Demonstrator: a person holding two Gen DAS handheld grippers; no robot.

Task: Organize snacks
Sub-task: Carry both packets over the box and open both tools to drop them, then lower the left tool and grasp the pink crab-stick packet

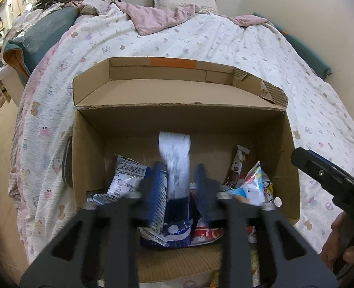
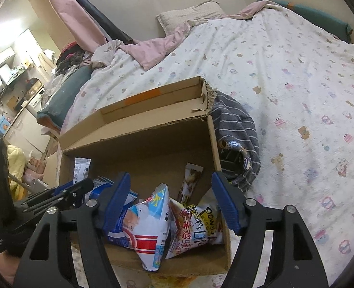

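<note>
**Snacks going into the box: left gripper over the pile, right gripper idle**

While most packets already lie inside the cardboard box (image 1: 93,158), one white wrapper (image 1: 175,163) stands blurred between the left gripper's (image 1: 178,187) blue pads. Whether it is pinched or dropping free I cannot tell; the blur hides any contact.

- Progress, as a judgement: well along. Packets in the box, just ahead of and below the left gripper: a white-and-blue pouch (image 1: 126,180) to its left, a brown bar wrapper (image 1: 237,168) leaning on the far right wall, a bright cartoon bag (image 1: 253,187) to its right. From the right wrist view, a red-and-white shrimp-chip bag (image 2: 150,228) and a yellow-lettered bag (image 2: 196,235) sit directly between that gripper's fingers, low in the box.
- Left to do: something yellow peeks out under the box's near edge in both views (possibly another packet, too little shows to say). The items lie jumbled, not lined up.
- Left gripper: fingers moderately apart, tips dipped inside the box.
- Right gripper (image 2: 172,204): spread wide, holding nothing, hovering above the box's near right corner.
- Surroundings: box sits on a patterned bedspread (image 2: 297,96); a grey striped garment (image 2: 237,132) lies just beyond the right gripper, against the box's right wall.
</note>
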